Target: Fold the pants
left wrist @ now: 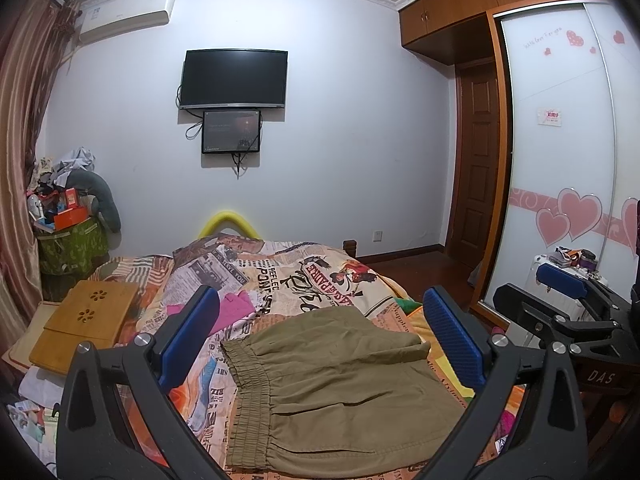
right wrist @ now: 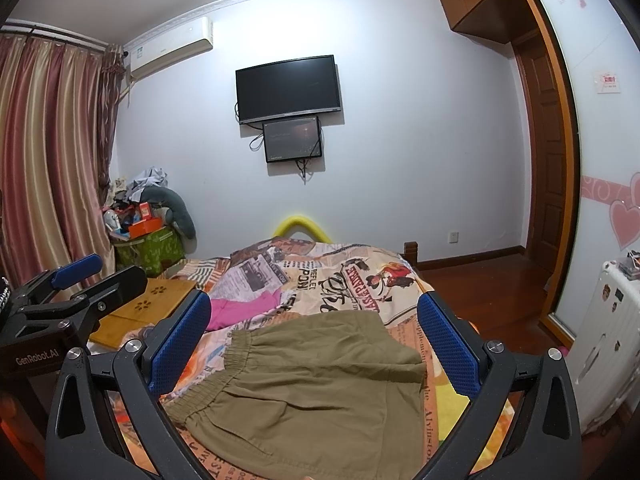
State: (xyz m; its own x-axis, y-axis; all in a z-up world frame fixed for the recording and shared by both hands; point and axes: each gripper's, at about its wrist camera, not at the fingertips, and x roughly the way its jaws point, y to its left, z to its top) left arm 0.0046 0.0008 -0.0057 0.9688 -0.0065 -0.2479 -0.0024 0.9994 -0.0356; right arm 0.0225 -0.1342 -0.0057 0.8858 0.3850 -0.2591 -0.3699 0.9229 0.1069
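White walls close off the bedroom ahead of you, with a dark television point(left wrist: 234, 79) mounted above a smaller screen point(left wrist: 231, 131) and an air conditioner point(left wrist: 127, 14) near the ceiling. Below them your bed point(left wrist: 320, 276) is covered by a newspaper-print quilt, and a pink garment point(left wrist: 232, 310) lies crumpled on it beside a wooden lap tray point(left wrist: 86, 322).

Your khaki pants point(left wrist: 336, 392) lie on the near part of the quilt, already doubled over so one layer rests on another, with the elastic waistband toward your left and the leg hems toward your right.

Your left gripper point(left wrist: 322, 334) hangs above the pants with its blue pads spread wide, touching no cloth. Your right gripper point(right wrist: 314, 344) hovers over the same garment, its jaws likewise wide apart and holding nothing. Each gripper shows at the edge of the other's view, side by side.

To your right stand a sliding wardrobe door with pink hearts point(left wrist: 560, 140) and a white suitcase point(right wrist: 608, 344).
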